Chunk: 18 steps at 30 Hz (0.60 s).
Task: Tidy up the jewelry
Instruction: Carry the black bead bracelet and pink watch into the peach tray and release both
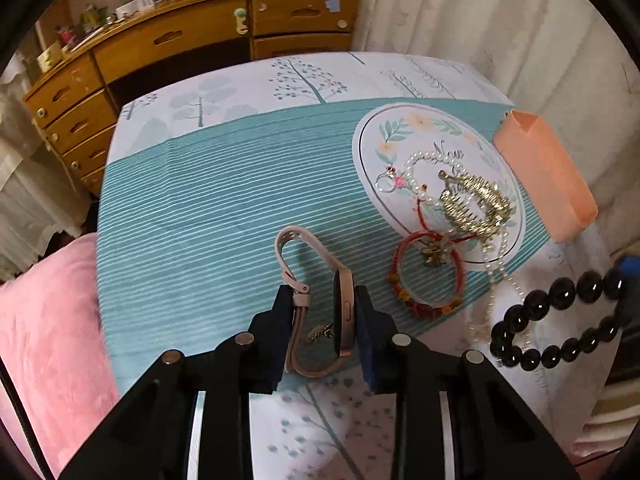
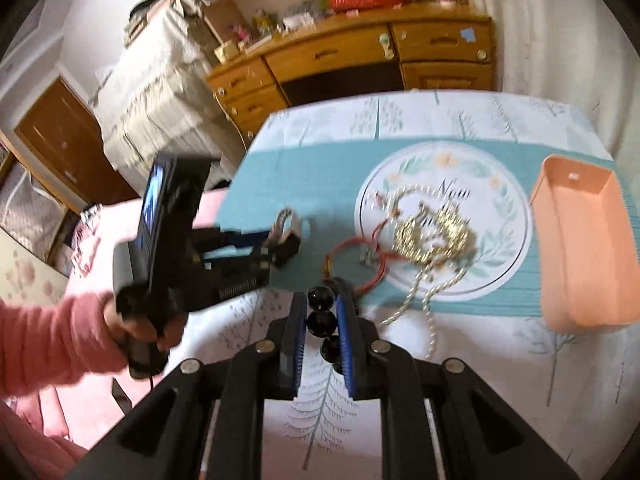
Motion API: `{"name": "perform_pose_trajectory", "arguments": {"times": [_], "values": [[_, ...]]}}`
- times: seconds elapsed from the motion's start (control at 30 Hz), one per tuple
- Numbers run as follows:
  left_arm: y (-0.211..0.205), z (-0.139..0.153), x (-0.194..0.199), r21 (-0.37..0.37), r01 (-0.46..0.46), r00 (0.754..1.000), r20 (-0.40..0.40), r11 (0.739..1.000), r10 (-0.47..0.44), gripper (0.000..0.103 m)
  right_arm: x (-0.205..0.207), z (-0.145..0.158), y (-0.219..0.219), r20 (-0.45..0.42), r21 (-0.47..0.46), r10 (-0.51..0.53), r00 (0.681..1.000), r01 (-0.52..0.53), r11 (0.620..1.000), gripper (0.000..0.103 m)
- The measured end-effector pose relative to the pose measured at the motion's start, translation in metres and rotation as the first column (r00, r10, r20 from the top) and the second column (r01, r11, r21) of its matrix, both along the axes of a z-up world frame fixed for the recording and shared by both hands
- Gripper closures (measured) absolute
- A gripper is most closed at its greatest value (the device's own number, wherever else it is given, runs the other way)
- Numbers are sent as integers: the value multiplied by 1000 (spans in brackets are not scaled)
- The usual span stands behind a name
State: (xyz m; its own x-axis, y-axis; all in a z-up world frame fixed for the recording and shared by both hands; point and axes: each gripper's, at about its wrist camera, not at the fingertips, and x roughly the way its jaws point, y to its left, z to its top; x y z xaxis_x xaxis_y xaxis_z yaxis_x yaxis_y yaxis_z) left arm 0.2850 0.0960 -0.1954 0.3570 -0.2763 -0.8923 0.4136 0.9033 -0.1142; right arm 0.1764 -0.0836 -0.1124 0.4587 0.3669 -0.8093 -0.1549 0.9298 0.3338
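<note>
**Two wrist views, both steeply down on the table**

Left wrist: close over the table's [image 1: 208,200] near-left part, looking along its fingers toward the desk [image 1: 168,40]; plate [image 1: 472,136] to its right. Right wrist: a little further back, facing the same way; tray [image 2: 580,248] at right. Shared: table, plate, tray, desk. The right view also takes in the left gripper [image 2: 286,242].

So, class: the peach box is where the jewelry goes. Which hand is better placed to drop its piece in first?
Right, probably. The right gripper grips the black bead bracelet nearer the peach box; the left gripper, holding the watch, sits farther away.
</note>
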Motion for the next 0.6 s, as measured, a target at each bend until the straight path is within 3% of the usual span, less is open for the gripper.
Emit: {"name": "perform_pose_trajectory", "arguments": {"times": [0.3, 0.6], "values": [[-16, 52, -34, -51, -121, 993, 8, 991, 121, 75, -8, 47, -36, 124, 54, 11, 992, -17, 998, 88], [-74, 118, -59, -154, -139, 988, 39, 978, 146, 73, -16, 84, -98, 215, 80, -26, 976, 9, 997, 88]]}}
